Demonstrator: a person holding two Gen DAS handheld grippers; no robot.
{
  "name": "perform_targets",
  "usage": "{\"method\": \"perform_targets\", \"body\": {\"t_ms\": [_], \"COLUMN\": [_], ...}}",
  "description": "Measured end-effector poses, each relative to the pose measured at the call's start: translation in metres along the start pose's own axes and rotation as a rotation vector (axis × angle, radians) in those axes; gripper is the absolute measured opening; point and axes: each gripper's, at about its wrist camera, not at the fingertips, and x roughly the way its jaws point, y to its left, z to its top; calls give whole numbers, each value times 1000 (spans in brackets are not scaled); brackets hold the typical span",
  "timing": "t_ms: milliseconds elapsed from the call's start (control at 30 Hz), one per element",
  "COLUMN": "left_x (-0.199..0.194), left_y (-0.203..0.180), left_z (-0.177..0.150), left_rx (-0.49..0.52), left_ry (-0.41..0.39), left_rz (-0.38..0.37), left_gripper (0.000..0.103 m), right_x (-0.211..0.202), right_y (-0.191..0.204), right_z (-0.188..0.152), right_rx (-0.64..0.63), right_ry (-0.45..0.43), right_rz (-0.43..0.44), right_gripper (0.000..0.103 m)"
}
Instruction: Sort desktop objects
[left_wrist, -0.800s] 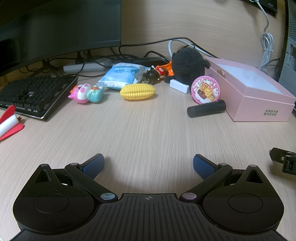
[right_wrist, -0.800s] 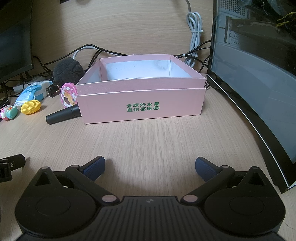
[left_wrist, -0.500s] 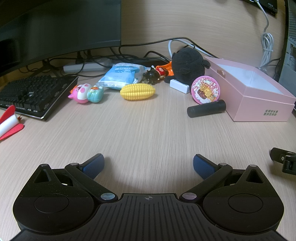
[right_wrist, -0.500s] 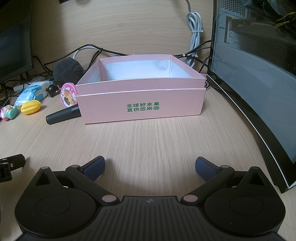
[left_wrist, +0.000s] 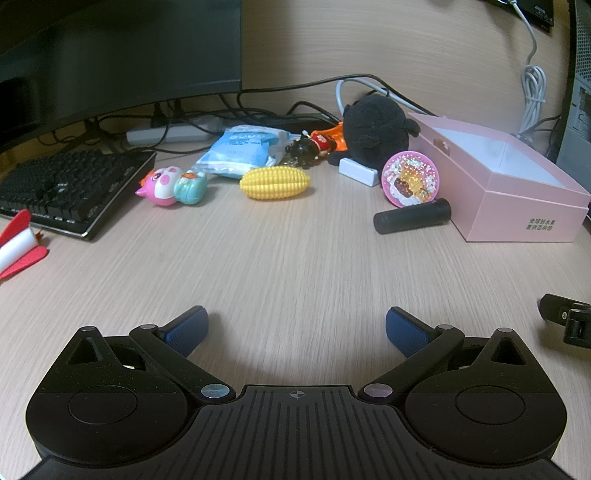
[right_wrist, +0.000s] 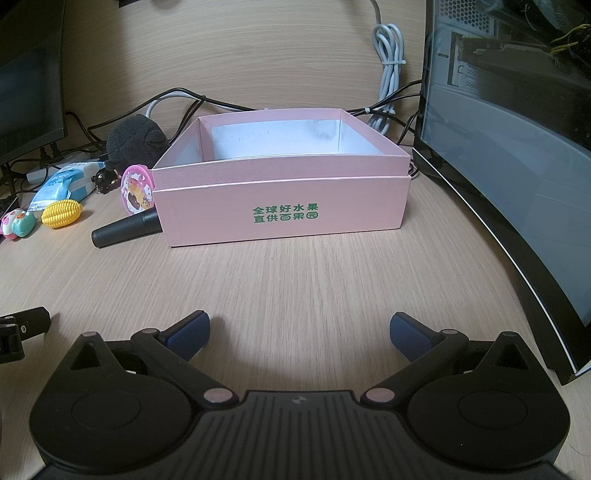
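**Both claws wide open over bare desk, toys lined up by the pink box**

Hard-to-see stuff first: the white and red thing (left_wrist: 16, 245) at the left edge of the left wrist view is cut off, can't say what it is. The little dark figure (left_wrist: 308, 147) behind the corn toy is too small to read properly. A black bit of the right gripper pokes in at that view's right edge.

Left gripper (left_wrist: 295, 330) is released, jaws spread with nothing between them, just wood grain. Right gripper (right_wrist: 298, 332) is the same, wide and empty.

The pile sits well ahead of the left claw: pink pig toy (left_wrist: 171, 184) near the keyboard (left_wrist: 62, 186), yellow corn toy (left_wrist: 275, 182), blue packet (left_wrist: 242, 149), black plush (left_wrist: 375, 127), round pink disc (left_wrist: 410, 181) and a black cylinder (left_wrist: 412, 219) touching the pink box (right_wrist: 280, 218). The box stands open, straight ahead of the right claw, and looks empty inside.

Plenty of open desk (right_wrist: 295, 280) between claws and things. A curved monitor (right_wrist: 517, 199) hems in the right side.
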Motion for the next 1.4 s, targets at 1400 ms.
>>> {"method": "perform_targets", "body": {"t_ms": [1400], "left_x": [1], "left_y": [0], "left_z": [2], "left_rx": [9], "left_ry": [9], "left_rz": [-9], "left_gripper": [103], "right_x": [4], "right_y": [-1], "right_z": [8], "right_rx": [-8], "right_ry": [59], "right_rz": [13], "right_gripper": [103]}}
